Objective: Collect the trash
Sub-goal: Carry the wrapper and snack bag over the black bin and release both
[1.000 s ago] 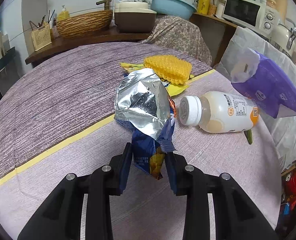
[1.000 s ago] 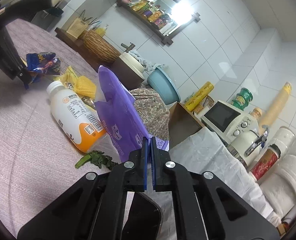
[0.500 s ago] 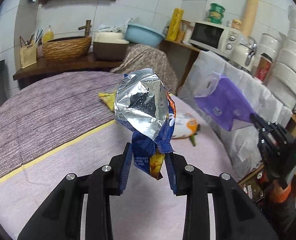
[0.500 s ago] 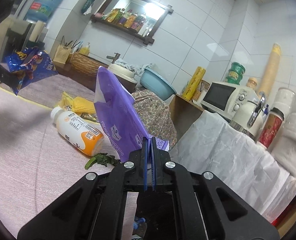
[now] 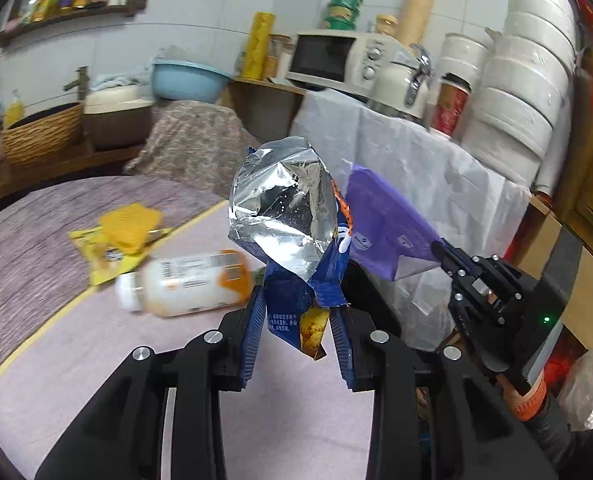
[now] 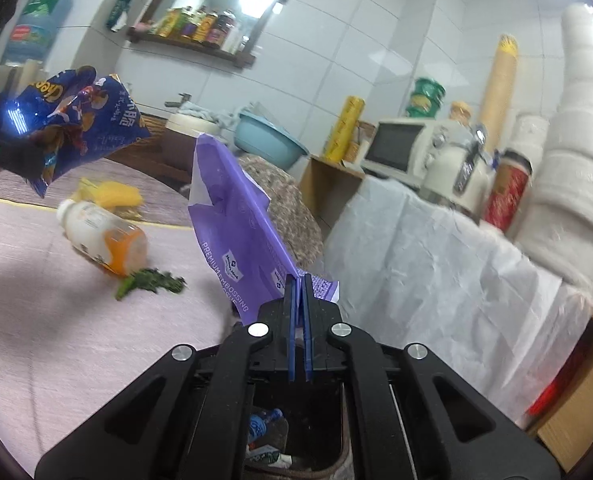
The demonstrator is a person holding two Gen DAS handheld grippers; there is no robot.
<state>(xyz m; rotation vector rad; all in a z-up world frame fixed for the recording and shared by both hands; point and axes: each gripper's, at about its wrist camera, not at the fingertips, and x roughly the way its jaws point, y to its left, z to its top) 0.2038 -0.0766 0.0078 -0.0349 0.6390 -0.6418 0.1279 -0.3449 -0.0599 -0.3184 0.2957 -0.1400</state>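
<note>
My left gripper (image 5: 296,320) is shut on a crumpled blue chip bag (image 5: 288,216) with a silver lining, held up above the round table (image 5: 96,360). The same chip bag (image 6: 84,120) hangs at the upper left in the right wrist view. My right gripper (image 6: 297,280) is shut on a flat purple wrapper (image 6: 236,216), and that gripper (image 5: 440,250) with the purple wrapper (image 5: 380,228) shows just right of the chip bag. Below the right gripper stands a dark bin (image 6: 296,432) with trash inside.
On the table lie a white bottle with an orange label (image 5: 188,284), a yellow sponge on a yellow wrapper (image 5: 128,228) and a green leafy scrap (image 6: 152,282). A white-draped counter (image 5: 436,184) carries a microwave (image 5: 336,60), a kettle and stacked bowls.
The left gripper has lifted the chip bag off the table and swung right, toward the right gripper. The right gripper with the purple wrapper moved off past the table's edge, over the bin.
</note>
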